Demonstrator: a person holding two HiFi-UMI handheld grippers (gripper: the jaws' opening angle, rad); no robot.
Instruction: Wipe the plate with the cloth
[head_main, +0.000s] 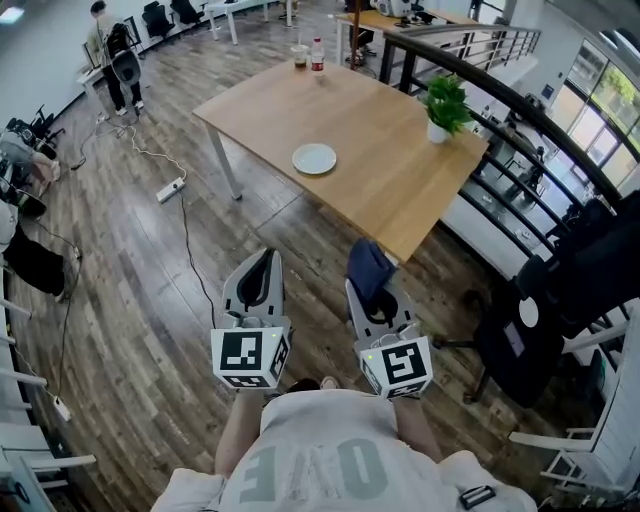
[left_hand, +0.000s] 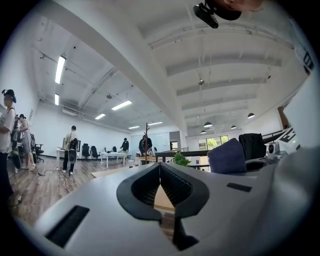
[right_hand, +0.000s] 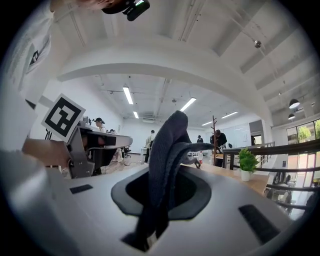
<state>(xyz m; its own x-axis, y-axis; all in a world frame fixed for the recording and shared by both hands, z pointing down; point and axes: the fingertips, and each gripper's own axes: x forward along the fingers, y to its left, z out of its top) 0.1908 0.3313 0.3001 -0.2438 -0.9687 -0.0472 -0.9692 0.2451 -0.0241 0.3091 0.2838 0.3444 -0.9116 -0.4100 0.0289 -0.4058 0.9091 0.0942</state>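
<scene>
A round white plate (head_main: 314, 158) lies on the wooden table (head_main: 380, 190), well ahead of both grippers. My right gripper (head_main: 370, 278) is shut on a dark blue cloth (head_main: 368, 265), which bunches up out of its jaws. In the right gripper view the cloth (right_hand: 167, 150) stands folded between the jaws and hides their tips. My left gripper (head_main: 265, 258) is held beside it over the floor, shut and with nothing in it; its jaw tips meet in the left gripper view (left_hand: 160, 166). Both grippers point level toward the table's near corner, short of it.
A potted plant (head_main: 445, 105) stands at the table's right edge; a bottle (head_main: 318, 55) and a cup (head_main: 299, 56) stand at its far end. A black office chair (head_main: 540, 320) and a railing (head_main: 520, 110) are to the right. A power strip (head_main: 170, 189) and cables lie on the floor to the left. People stand far off.
</scene>
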